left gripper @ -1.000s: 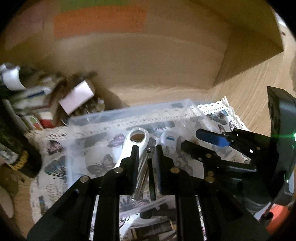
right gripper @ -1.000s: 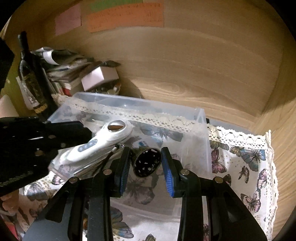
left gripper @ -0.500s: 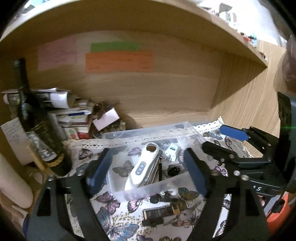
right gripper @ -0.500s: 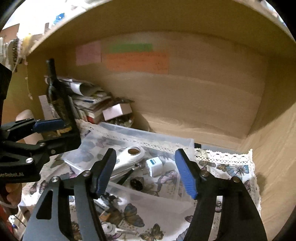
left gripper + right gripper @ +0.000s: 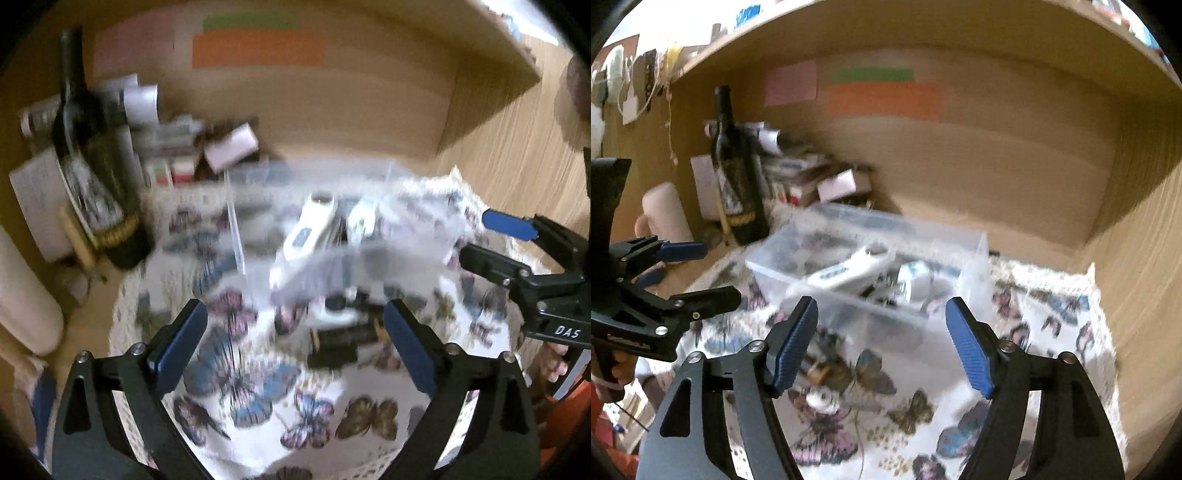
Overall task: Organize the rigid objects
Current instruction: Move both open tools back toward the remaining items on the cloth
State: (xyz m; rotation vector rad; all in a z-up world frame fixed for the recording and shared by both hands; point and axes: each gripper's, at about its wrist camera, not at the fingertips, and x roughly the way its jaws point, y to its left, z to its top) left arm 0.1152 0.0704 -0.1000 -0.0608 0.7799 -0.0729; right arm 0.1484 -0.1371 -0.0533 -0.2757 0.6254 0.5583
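Note:
A clear plastic box point(image 5: 975, 240) stands on the butterfly cloth point(image 5: 1052, 317); in the blurred left wrist view the box point(image 5: 406, 251) shows too. Inside lie a white handheld device point(image 5: 849, 269) point(image 5: 303, 236), a white adapter point(image 5: 912, 280) point(image 5: 360, 221) and small dark pieces. My left gripper point(image 5: 295, 332) point(image 5: 716, 273) hangs in front of the box, its jaws opening wide with nothing between them. My right gripper point(image 5: 882, 332) point(image 5: 480, 240) is also back from the box, jaws opening and empty. Dark cylinders point(image 5: 340, 339) and a small white round piece point(image 5: 822, 398) lie loose on the cloth.
A dark wine bottle point(image 5: 735, 177) stands at the back left beside a pile of papers and small boxes point(image 5: 812, 177). Wooden walls and a shelf above close the nook. A pale cylinder point(image 5: 665, 214) stands at the far left. A hand point(image 5: 622, 365) holds the left gripper.
Both grippers were shut over the box, the left on a thin dark tool, the right on a black round piece. They have let go, opened wide and drawn back.

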